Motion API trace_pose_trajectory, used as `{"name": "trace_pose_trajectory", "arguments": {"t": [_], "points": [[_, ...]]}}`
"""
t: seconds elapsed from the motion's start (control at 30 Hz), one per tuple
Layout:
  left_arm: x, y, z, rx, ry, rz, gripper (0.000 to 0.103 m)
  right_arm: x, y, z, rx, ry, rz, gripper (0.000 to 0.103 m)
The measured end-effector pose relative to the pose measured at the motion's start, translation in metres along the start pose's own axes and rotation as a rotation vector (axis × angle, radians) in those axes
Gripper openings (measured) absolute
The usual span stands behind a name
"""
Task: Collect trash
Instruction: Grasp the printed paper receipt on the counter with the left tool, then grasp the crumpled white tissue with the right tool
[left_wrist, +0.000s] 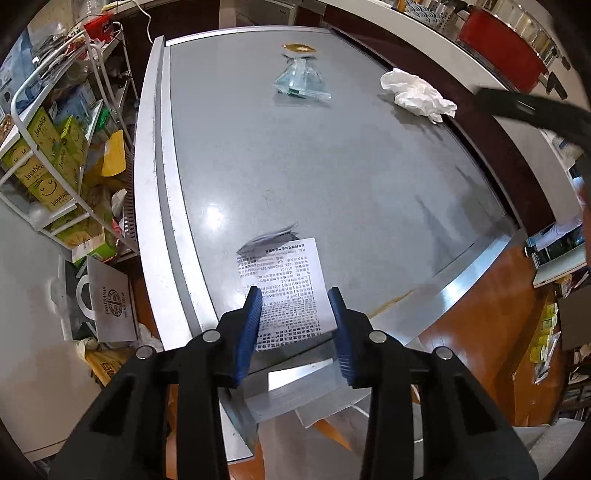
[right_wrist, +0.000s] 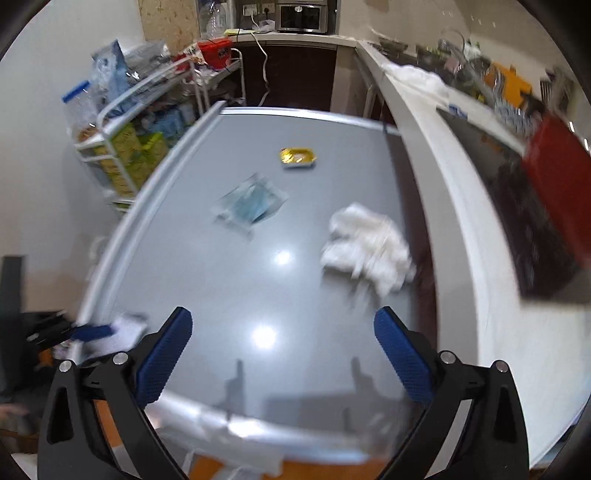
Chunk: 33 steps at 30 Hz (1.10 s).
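Here, I hold the left gripper low over the near edge of the grey, glossy tabletop, its blue-padded fingers spread either side of a white printed paper slip that lies flat beneath them; I cannot tell whether they touch it. The right gripper hovers over bare surface, fingers spread wide and holding nothing. By my judgement the collecting has barely begun: four pieces of trash rest on the tabletop, namely the slip, a crumpled white tissue near the right edge, a clear plastic wrapper with blue contents toward the middle, and a small gold-foil packet farthest away. No bin or bag is visible in either view. The slip's dense print is too small to read. On the white wire rack left of the tabletop, green-yellow cartons read "Jagabee".
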<state>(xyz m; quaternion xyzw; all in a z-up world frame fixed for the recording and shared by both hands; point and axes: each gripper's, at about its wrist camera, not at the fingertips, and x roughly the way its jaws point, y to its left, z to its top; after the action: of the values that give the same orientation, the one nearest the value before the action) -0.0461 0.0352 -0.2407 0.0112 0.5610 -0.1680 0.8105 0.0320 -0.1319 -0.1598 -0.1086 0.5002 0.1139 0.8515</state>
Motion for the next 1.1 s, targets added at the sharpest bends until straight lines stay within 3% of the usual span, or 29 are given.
{"name": "trace_pose_trajectory", "arguments": {"t": [0.23, 0.5, 0.67, 0.9, 1.03, 1.1], "points": [[0.001, -0.001, 0.003, -0.018, -0.007, -0.031, 0.037, 0.06, -0.008, 0.045, -0.093, 0.083, -0.066, 0.097], [0.0, -0.002, 0.01, -0.027, -0.014, -0.055, 0.037, 0.104, -0.008, 0.051, -0.154, 0.204, -0.056, 0.096], [0.001, 0.0, 0.011, -0.036, -0.011, -0.065, 0.037, 0.116, -0.019, 0.034, 0.03, 0.296, 0.151, 0.096], [0.003, 0.005, 0.011, -0.039, -0.004, -0.069, 0.037, 0.08, 0.02, 0.025, 0.008, 0.213, 0.367, 0.096], [0.002, 0.006, 0.012, -0.037, -0.004, -0.069, 0.037, 0.047, 0.013, 0.039, 0.036, 0.121, 0.361, 0.096], [0.002, 0.005, 0.013, -0.032, -0.006, -0.066, 0.037, 0.031, 0.0, 0.045, 0.048, 0.072, 0.295, 0.099]]}}
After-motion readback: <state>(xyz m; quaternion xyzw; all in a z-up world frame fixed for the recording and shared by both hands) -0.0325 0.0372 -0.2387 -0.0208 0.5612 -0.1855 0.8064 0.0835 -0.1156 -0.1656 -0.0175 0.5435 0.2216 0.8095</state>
